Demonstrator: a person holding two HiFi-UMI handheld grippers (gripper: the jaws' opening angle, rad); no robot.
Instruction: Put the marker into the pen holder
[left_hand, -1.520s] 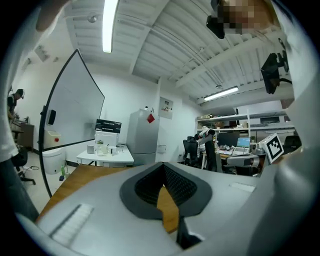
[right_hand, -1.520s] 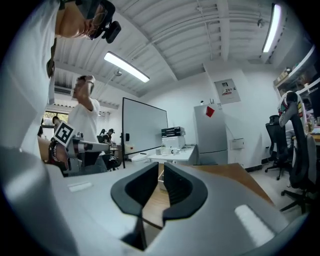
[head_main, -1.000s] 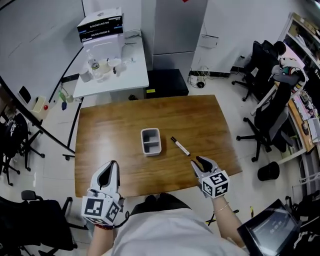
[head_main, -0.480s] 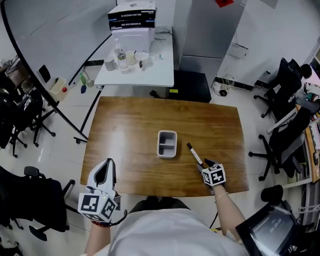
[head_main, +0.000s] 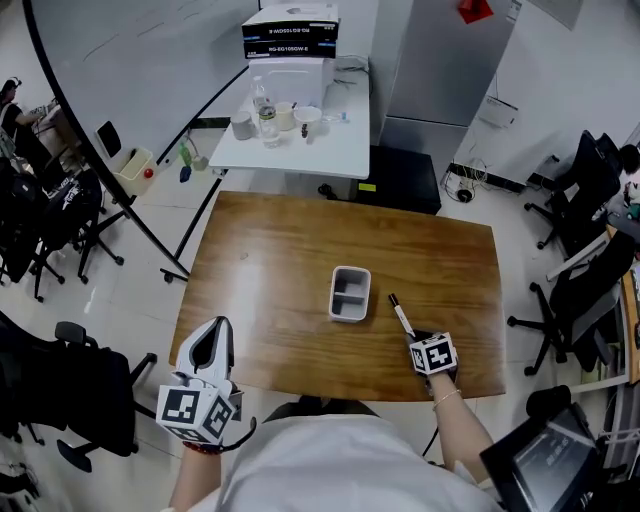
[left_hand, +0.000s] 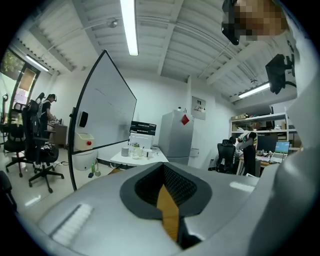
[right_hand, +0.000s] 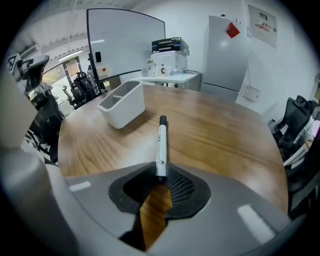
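A black-capped white marker lies on the wooden table, just right of the white two-compartment pen holder. My right gripper sits at the marker's near end. Its jaws are closing, and the pads touch that end on both sides. The marker points away from the gripper, its cap toward the far side. My left gripper hovers at the table's near left edge, shut and empty, tilted up toward the room.
A white side table with bottles, cups and a stack of boxes stands beyond the far edge. Office chairs stand to the right and left. A whiteboard lies at the back left.
My right gripper moved forward from the near edge up to the marker's near end and took it between its jaws. The head view shifted. The left gripper stayed where it was.
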